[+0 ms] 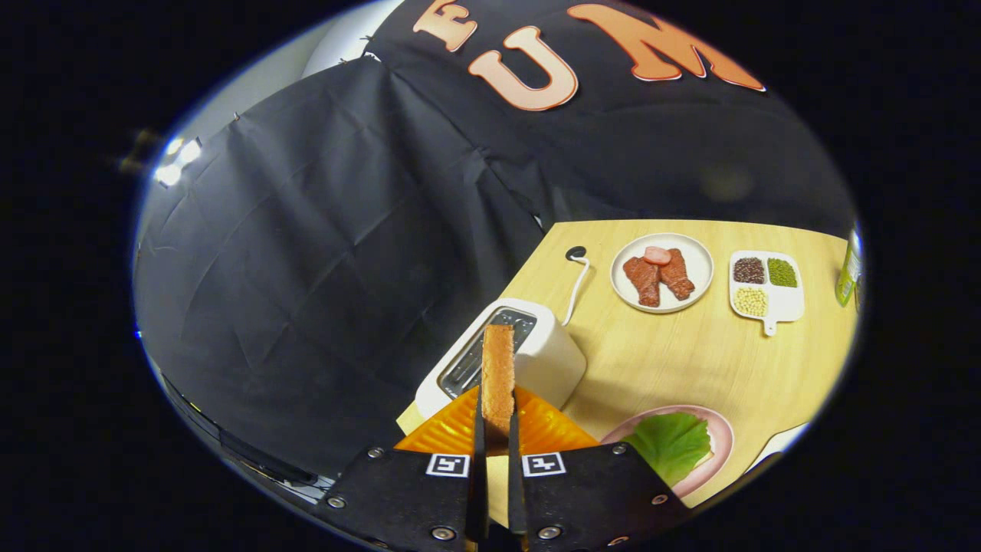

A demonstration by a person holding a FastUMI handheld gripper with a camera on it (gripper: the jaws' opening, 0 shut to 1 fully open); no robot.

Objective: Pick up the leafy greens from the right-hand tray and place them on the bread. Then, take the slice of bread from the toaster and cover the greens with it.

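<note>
My gripper (pixel 497 429) is shut on a slice of bread (pixel 498 376), held edge-on and upright between the fingers, lifted above the white toaster (pixel 536 349). The toaster's open slot (pixel 490 349) lies just behind the slice. To the right of the fingers a pink plate (pixel 716 445) carries a green leaf (pixel 670 443); whatever lies under the leaf is hidden. An orange ribbed tray (pixel 548 429) sits directly below the slice, in front of the toaster.
On the wooden table (pixel 690 353) beyond stand a white plate (pixel 663 239) with brown meat pieces, a white divided dish (pixel 770 307) of beans, and a green bottle (pixel 849 268) at the far right. The toaster's white cord (pixel 576 287) runs back to the wall.
</note>
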